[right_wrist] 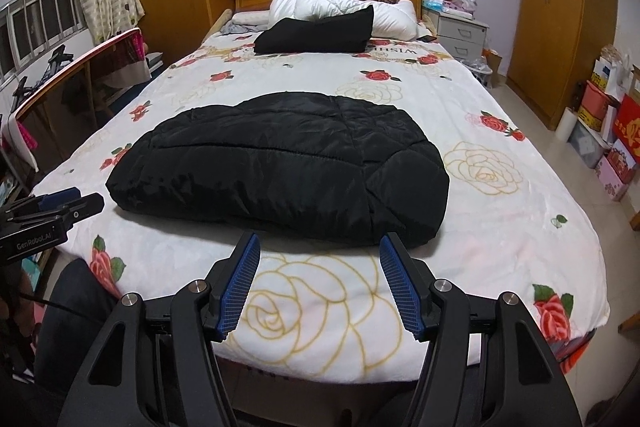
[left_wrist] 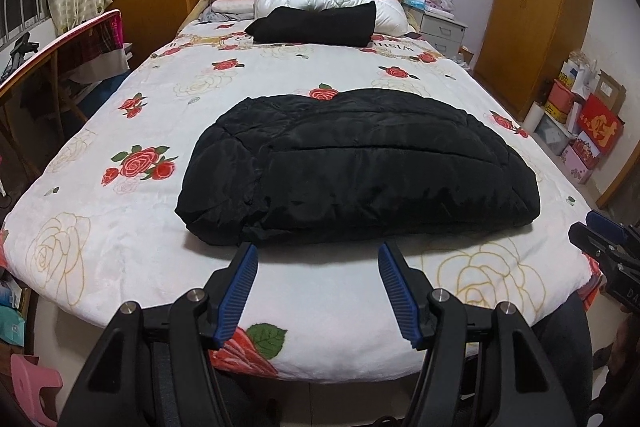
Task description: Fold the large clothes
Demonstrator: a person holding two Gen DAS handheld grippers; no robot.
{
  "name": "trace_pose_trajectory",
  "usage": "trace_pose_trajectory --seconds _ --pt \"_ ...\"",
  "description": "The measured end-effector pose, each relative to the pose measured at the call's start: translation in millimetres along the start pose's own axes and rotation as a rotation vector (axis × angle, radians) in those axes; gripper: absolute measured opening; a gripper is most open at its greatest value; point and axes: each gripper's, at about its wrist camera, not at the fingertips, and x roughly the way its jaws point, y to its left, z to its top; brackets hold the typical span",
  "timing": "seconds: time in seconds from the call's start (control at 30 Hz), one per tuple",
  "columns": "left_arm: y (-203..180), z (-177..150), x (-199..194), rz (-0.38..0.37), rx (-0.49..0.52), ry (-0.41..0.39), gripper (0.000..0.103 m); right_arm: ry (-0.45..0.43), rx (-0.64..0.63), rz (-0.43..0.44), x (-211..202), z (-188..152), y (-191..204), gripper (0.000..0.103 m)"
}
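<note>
Lying folded on the bed [left_wrist: 120,227], black jacket [left_wrist: 352,167]; both grippers apparently empty.

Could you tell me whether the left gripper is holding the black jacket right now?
No, the left gripper stands open just short of the folded black jacket, with only the bedspread between its fingers.
</note>
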Motion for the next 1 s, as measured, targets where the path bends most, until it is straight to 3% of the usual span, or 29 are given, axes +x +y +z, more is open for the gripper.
trace_pose_trajectory --seconds 1.0 --pt "3.1 -3.1 8.4 0.001 -0.027 0.027 0.065 0.036 -0.003 0.000 10.3 -1.7 0.5 0.063"
